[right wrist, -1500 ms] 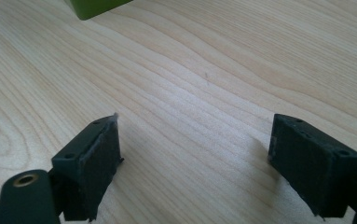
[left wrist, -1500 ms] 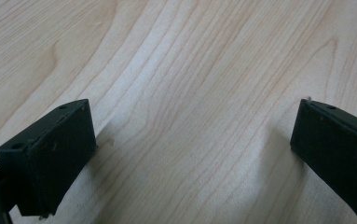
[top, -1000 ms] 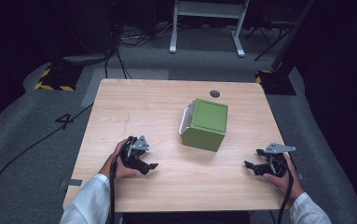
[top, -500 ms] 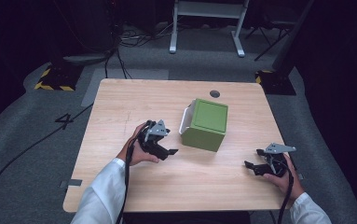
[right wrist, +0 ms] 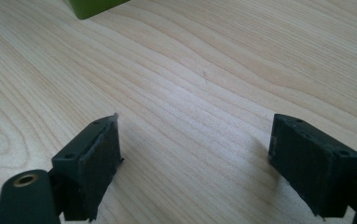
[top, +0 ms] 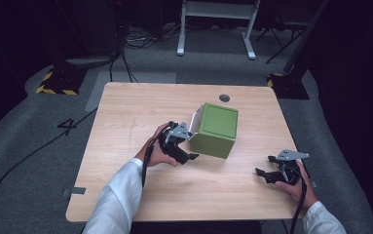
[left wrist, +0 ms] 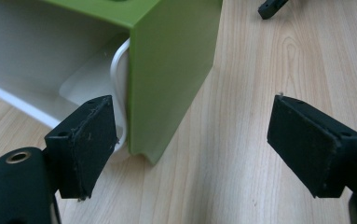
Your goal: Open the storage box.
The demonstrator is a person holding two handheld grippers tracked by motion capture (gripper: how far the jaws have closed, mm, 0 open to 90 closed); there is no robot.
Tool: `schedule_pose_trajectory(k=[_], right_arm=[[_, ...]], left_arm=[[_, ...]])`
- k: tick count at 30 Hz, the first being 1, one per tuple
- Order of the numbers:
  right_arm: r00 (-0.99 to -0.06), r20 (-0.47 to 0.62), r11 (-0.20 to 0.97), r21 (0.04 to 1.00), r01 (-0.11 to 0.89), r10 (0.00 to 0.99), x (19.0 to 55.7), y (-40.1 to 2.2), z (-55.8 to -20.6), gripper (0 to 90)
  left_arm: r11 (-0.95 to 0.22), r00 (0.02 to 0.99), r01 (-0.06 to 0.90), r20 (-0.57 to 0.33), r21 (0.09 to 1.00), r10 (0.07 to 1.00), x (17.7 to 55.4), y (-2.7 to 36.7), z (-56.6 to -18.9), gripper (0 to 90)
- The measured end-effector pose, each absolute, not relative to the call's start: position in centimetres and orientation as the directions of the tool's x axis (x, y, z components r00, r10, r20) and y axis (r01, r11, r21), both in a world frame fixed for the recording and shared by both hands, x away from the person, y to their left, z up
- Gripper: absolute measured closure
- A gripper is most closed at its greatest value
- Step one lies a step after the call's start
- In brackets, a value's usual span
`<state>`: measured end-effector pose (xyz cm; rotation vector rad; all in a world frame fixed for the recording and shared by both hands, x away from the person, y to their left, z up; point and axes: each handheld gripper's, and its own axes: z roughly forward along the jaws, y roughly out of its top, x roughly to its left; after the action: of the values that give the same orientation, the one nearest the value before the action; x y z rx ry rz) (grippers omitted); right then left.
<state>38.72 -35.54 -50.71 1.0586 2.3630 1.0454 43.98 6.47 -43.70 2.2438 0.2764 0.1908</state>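
The green box (top: 215, 129) was laid on its side near the middle of the wooden table (top: 125, 112), with its white inside (left wrist: 36, 46) turned toward the left gripper (top: 184, 148). Probably it was placed so in order that its open side could be reached from that hand. In the left gripper view, the box corner was seen just ahead of the jaws, with one green wall (left wrist: 171, 70) lined up with the gap between them and a white rim (left wrist: 120, 79) close beyond the left pad. The jaws were held wide open, and nothing was gripped between them; the pads were not yet pressed on the wall. It was judged that this wall was the thing to be gripped next.

The right gripper (top: 271, 174) was rested low near the table's front edge, well apart from the box. Its jaws were also spread wide over bare wood and nothing was held, probably because this hand was kept waiting.
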Motion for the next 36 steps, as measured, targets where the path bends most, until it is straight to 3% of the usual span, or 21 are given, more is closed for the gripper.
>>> schedule_pose_trajectory(k=[13, 28, 36], right_arm=[[-0.661, -0.014, 0.449, 0.744, 0.494, 0.750, 38.7, -35.5, -50.7, 16.6], [-0.662, -0.014, 0.449, 0.744, 0.494, 0.750, 38.7, -35.6, -50.7, 16.6], [-0.662, -0.014, 0.450, 0.744, 0.494, 0.749, 38.7, -35.6, -50.7, 16.6]], left_arm=[[-0.706, 0.971, 0.153, 0.028, 0.691, 0.239, 45.6, 4.1, -45.5, 15.0], [-0.744, 0.958, 0.190, 0.046, 0.640, 0.285, 46.3, 6.5, -46.0, 16.2], [-0.709, 0.936, 0.210, 0.072, 0.673, 0.346, 46.7, 8.4, -46.0, 45.8]])
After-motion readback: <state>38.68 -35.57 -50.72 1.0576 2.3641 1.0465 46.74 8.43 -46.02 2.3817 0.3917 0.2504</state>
